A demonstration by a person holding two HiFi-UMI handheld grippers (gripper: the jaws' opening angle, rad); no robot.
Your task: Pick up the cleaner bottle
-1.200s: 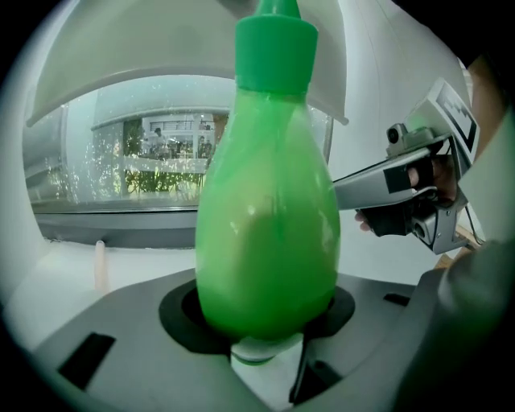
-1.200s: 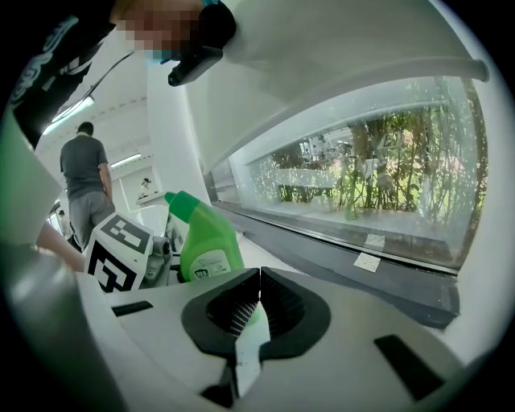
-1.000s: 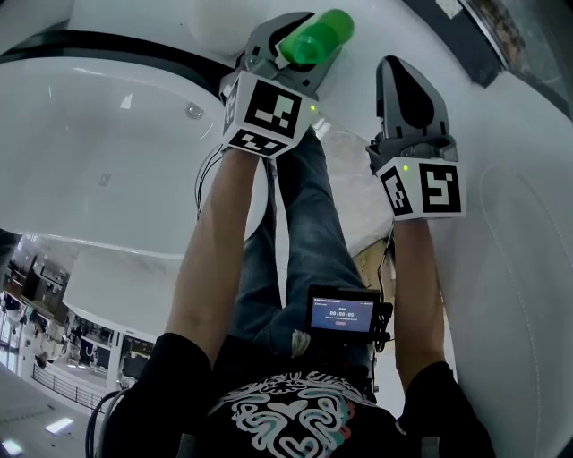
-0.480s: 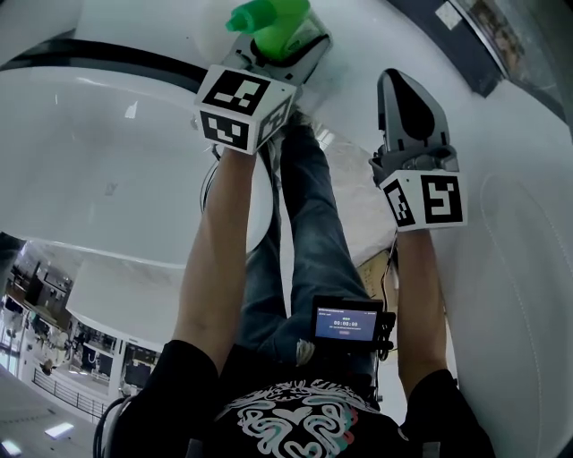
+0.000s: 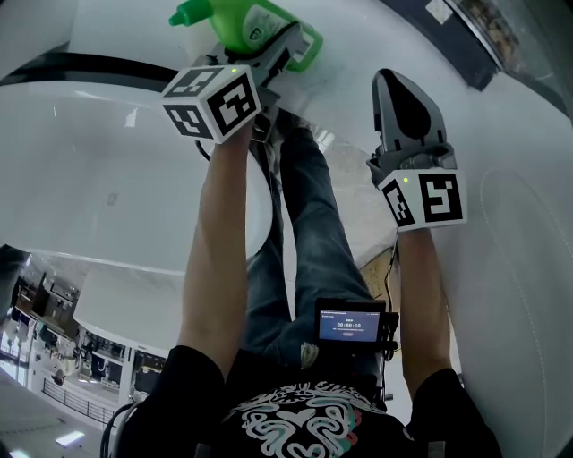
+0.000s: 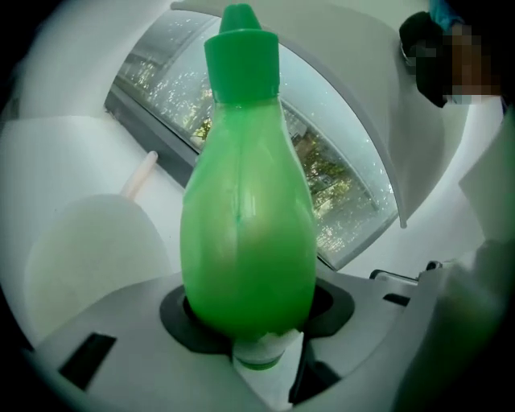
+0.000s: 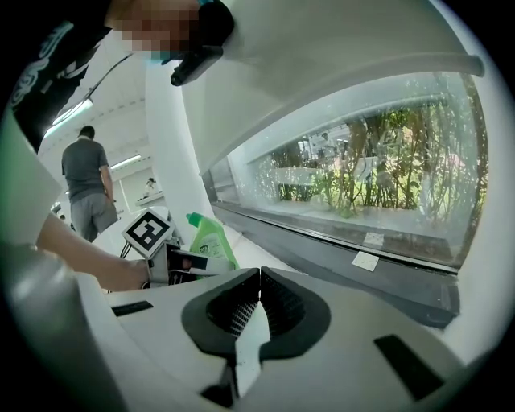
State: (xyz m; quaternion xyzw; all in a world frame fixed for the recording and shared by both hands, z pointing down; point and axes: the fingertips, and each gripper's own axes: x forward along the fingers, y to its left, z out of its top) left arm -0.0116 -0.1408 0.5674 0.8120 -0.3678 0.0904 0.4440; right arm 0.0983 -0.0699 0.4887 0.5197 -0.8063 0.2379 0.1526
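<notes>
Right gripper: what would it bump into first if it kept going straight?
Likely the dark grey ledge below the big glass window; nothing stands before the shut right gripper, though depth is unclear.

Print on cleaner bottle (image 5: 240, 29) illegible

left hand-held gripper (image 5: 269, 49) rolled, swinging cleaner bottle (image 5: 246, 22) leftward.

Person is wearing a black short-sleeved T-shirt (image 5: 295, 416) with a white-and-teal print and blue denim jeans (image 5: 309, 224). Small black screen unit (image 5: 351, 324) is glowing blue at the waist, thin black cable (image 5: 390, 268) trailing beside it. Grey plastic left gripper (image 5: 269, 40) and right gripper (image 5: 400, 85) are carrying black-and-white marker cubes (image 5: 423, 199), green lights shining.
</notes>
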